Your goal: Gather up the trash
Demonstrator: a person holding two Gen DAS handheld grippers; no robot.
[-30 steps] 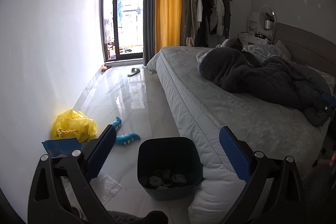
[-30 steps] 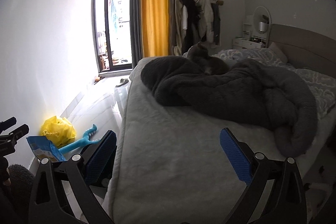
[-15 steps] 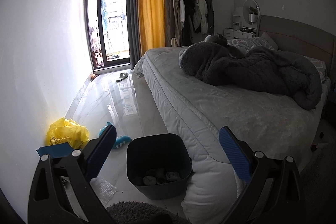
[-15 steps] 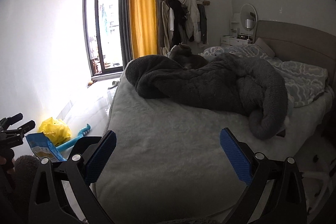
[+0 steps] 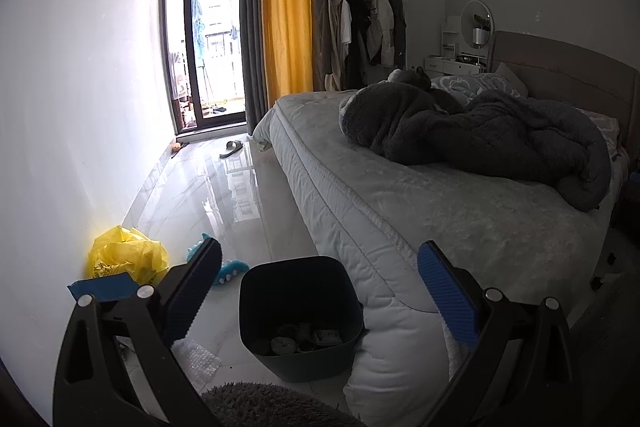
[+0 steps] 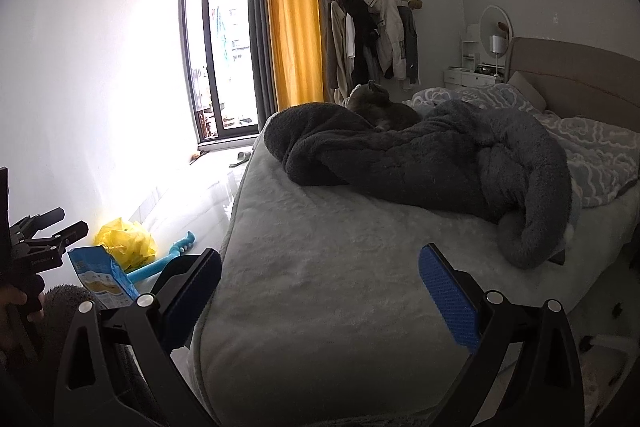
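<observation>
Left wrist view: the left gripper (image 5: pixel 320 291) hangs with fingers spread wide and empty above the dark plastic bin (image 5: pixel 300 311). Right gripper (image 6: pixel 320 291) likewise gapes, holding nothing, over the grey bed (image 6: pixel 340 267).

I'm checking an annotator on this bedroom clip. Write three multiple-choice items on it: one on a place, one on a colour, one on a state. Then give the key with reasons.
1. Where does the dark bin stand?
A. On the bed
B. On the floor against the mattress corner
C. On the balcony

2. What colour is the crumpled plastic bag by the wall?
A. Yellow
B. Red
C. White

3. How stands the left gripper?
A. Shut on the bag
B. Shut on nothing
C. Open, holding nothing

Key: 1 B, the bin sits on the tiles touching the mattress. 2 A, the bag shows bright yellow in both views. 3 C, its blue pads stand wide apart with only the bin seen beyond them.
</observation>
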